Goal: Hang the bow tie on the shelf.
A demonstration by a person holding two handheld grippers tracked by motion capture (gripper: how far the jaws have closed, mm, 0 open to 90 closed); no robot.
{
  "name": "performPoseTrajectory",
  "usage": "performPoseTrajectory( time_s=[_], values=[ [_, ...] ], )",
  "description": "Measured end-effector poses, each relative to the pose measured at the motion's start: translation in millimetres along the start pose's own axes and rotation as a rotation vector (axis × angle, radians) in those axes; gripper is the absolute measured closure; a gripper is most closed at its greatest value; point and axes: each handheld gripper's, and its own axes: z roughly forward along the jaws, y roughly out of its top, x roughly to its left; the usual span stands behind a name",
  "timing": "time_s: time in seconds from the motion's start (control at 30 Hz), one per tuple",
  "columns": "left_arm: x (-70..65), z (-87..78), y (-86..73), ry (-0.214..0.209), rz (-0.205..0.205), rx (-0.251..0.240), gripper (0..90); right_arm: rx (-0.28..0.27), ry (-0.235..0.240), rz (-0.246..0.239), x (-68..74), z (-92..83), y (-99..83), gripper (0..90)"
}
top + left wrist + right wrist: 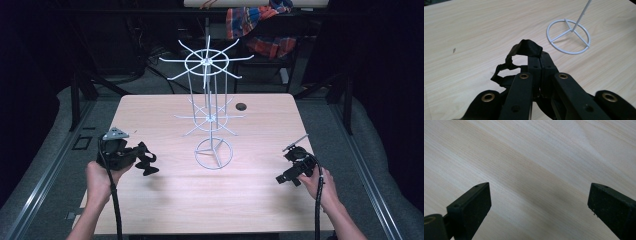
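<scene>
Fingers (541, 66) pinch black strap (524, 50); high view adds wire rack (209, 90).

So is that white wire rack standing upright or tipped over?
Upright: the white wire rack stands on its ring base, flat on the light wooden table, pole vertical.

Fixed high view: looks forward and down over the whole pale wooden table (165, 200), with the white wire rotating display rack (209, 107) mid-table. Left gripper view: rides low, close to the tabletop, faces right toward the rack's ring base; shared with the high view. Right gripper view: very close to bare wood, probably angled steeply downward.
</scene>
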Motion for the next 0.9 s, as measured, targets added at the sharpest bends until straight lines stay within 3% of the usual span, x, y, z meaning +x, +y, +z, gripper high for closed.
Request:
performPoseTrajectory(
  time_s=[0.6, 0.63, 0.9],
  values=[
    [-6.4, 3.8, 18.1, -0.03, 0.049, -0.016, 88.9, 0.009, -0.006, -0.007, -1.1, 1.1, 0.1, 4.5],
    [-6.5, 5.0, 20.6, -0.031, 0.054, -0.019, 89.0, -0.024, -0.004, 0.015, 0.2, 3.2, -1.2, 4.5],
    [-7.8, 7.6, 29.0, -0.059, 0.071, -0.032, 89.0, 0.004, 0.006, -0.008, -1.5, 2.3, 0.3, 4.5]
  ],
)
